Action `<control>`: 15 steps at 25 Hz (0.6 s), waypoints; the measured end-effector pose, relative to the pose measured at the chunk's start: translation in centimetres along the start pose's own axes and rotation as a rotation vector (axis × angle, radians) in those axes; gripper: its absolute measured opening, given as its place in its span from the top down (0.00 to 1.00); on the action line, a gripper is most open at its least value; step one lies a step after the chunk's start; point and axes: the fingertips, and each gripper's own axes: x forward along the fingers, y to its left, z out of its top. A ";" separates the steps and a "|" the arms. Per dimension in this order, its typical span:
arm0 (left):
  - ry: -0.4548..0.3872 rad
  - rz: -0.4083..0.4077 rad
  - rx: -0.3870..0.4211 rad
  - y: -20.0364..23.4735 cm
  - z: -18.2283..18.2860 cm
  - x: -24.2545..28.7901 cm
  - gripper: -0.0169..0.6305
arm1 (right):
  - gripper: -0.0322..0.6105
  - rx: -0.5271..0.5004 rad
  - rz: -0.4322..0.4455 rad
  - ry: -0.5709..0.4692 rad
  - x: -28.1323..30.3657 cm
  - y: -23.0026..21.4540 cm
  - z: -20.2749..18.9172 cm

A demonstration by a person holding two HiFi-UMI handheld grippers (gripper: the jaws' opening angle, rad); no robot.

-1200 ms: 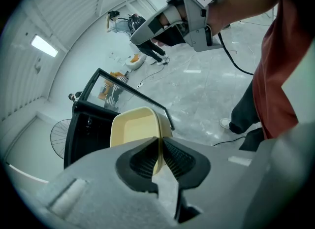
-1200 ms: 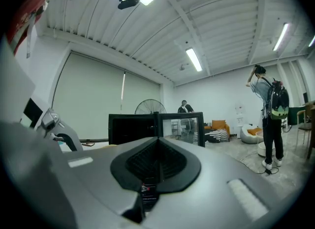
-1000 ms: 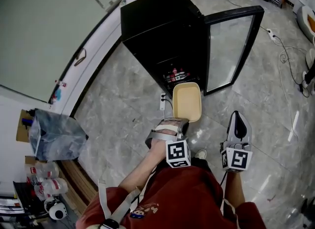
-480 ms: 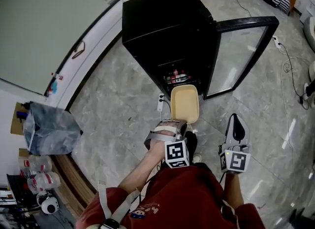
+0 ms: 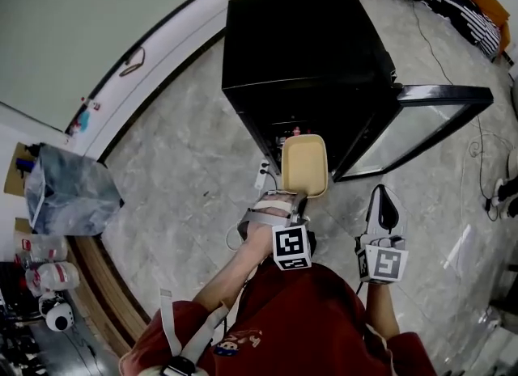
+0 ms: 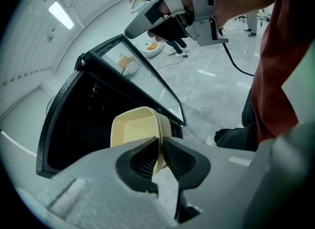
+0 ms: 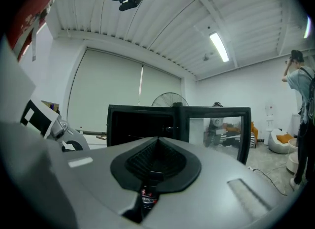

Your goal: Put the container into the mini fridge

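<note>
The left gripper [image 5: 295,198] has its fingers [image 6: 142,160] clenched on the near rim of a cream rectangular container [image 5: 304,164], with one ribbed pad inside the wall and the other outside it. The container is open-topped and empty. It is held in the air with its long side pointing away from the person. Its far end reaches the lower front edge of the black mini fridge [image 5: 303,51], at the mouth of the dark interior; whether it has crossed the threshold cannot be told. The fridge's glass door [image 5: 429,120] stands swung wide to the right, and the container sits just left of the door's hinged edge.

The right gripper [image 5: 384,198] hangs to the right of the left one, apart from the container, above the grey marbled floor [image 5: 186,172]. The fingers [image 7: 142,159] of this gripper are pressed together with nothing between them, and they point at the fridge's open front and its door.

A grey plastic bag [image 5: 65,196] sits on the floor well to the left, near the wall. In the right gripper view, a fan [image 7: 170,99] shows above the fridge's top edge.
</note>
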 end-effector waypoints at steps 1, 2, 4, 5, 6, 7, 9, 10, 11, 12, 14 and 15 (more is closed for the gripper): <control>0.002 0.001 -0.010 0.9 -0.4 0.3 0.91 | 0.95 -0.006 0.014 0.003 1.3 0.3 0.3; 0.004 0.005 -0.019 1.8 -0.9 0.7 0.91 | 0.95 -0.013 0.030 0.004 2.6 0.6 0.6; 0.008 0.017 -0.035 3.5 -1.9 1.6 0.91 | 0.95 -0.029 0.061 0.006 5.3 1.4 0.9; 0.010 0.020 -0.042 4.2 -2.5 2.1 0.91 | 0.95 -0.032 0.073 0.009 6.4 1.9 0.8; 0.013 0.023 -0.049 4.7 -3.1 2.5 0.91 | 0.95 -0.029 0.083 0.012 7.4 2.4 0.6; 0.017 0.025 -0.056 5.2 -3.7 2.8 0.91 | 0.95 -0.025 0.093 0.013 8.2 2.9 0.6; 0.024 0.034 -0.068 6.2 -4.9 3.3 0.91 | 0.95 -0.023 0.115 0.009 9.7 3.8 0.8; 0.026 0.039 -0.070 6.6 -5.3 3.5 0.91 | 0.95 -0.025 0.124 0.004 10.4 4.2 0.9; 0.029 0.043 -0.070 7.0 -5.7 3.8 0.91 | 0.95 -0.029 0.130 -0.002 11.0 4.5 1.0; 0.032 0.045 -0.067 7.3 -6.1 4.0 0.91 | 0.95 -0.032 0.135 -0.006 11.6 4.8 1.0; 0.044 0.041 -0.066 7.6 -6.9 4.4 0.91 | 0.95 -0.033 0.144 -0.009 12.6 5.5 0.8; 0.049 0.037 -0.068 7.7 -7.2 4.5 0.91 | 0.95 -0.031 0.147 -0.009 13.0 5.7 0.8</control>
